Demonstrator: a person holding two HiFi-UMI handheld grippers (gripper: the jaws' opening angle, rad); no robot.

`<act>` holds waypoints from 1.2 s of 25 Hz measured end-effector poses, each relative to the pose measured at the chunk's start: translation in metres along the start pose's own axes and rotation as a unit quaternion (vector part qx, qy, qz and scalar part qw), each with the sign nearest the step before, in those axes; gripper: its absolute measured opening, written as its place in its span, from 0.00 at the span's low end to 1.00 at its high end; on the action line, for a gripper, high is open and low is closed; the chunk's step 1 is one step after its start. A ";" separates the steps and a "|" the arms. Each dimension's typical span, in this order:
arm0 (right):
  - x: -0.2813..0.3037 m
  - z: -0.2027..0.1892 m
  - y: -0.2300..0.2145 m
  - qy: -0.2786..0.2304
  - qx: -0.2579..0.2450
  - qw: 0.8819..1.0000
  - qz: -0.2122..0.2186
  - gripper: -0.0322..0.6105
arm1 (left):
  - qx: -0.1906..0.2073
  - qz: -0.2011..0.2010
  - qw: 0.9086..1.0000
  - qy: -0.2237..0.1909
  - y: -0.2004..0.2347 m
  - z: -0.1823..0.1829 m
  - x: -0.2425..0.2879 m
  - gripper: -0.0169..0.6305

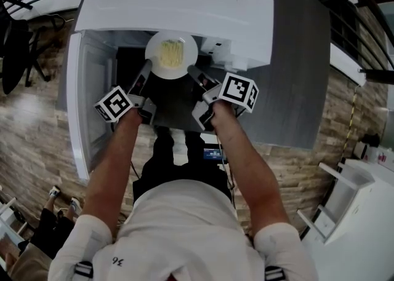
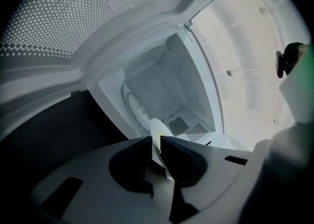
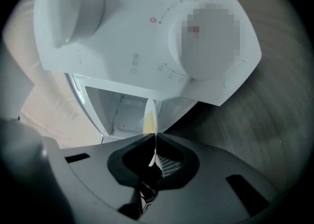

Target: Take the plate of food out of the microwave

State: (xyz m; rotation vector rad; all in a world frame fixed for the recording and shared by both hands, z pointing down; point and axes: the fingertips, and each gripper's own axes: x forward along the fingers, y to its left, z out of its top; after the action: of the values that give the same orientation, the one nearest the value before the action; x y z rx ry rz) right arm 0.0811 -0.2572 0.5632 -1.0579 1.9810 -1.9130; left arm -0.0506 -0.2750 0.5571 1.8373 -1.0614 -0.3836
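A white plate with yellow noodles hangs in front of the white microwave, just outside its open cavity. My left gripper is shut on the plate's left rim and my right gripper is shut on its right rim. In the left gripper view the plate stands edge-on between the black pads of the left gripper, with the empty cavity behind. The right gripper view shows the plate edge-on, pinched in the right gripper below the control panel.
The microwave door hangs open at the left, beside my left arm. The microwave stands on a grey tabletop. A white cabinet stands at the lower right on the wood-pattern floor.
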 end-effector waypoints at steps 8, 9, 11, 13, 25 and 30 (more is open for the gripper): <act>-0.034 -0.006 0.008 0.000 -0.018 1.000 0.005 0.07 | -0.010 0.002 1.000 0.013 -0.022 -0.023 -0.016 0.11; -0.038 -0.007 0.008 0.000 -0.020 1.000 0.004 0.07 | -0.010 0.003 1.000 0.013 -0.025 -0.026 -0.018 0.11; -0.045 -0.009 0.008 0.000 -0.019 1.000 0.000 0.07 | -0.008 0.003 1.000 0.014 -0.030 -0.029 -0.021 0.11; -0.050 -0.011 0.009 0.001 -0.018 1.000 0.001 0.07 | -0.005 0.003 1.000 0.014 -0.035 -0.031 -0.025 0.11; -0.086 -0.028 0.030 0.012 -0.016 1.000 0.021 0.07 | -0.005 0.020 1.000 0.023 -0.070 -0.041 -0.057 0.10; -0.106 -0.033 0.042 0.018 -0.026 0.999 0.018 0.07 | -0.010 0.038 0.999 0.030 -0.084 -0.049 -0.073 0.10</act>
State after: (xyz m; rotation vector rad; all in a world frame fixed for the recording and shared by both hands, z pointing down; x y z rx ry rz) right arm 0.1243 -0.1710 0.4935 -0.9996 2.0659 -1.8851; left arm -0.0184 -0.1737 0.4975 1.7743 -1.0781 -0.2918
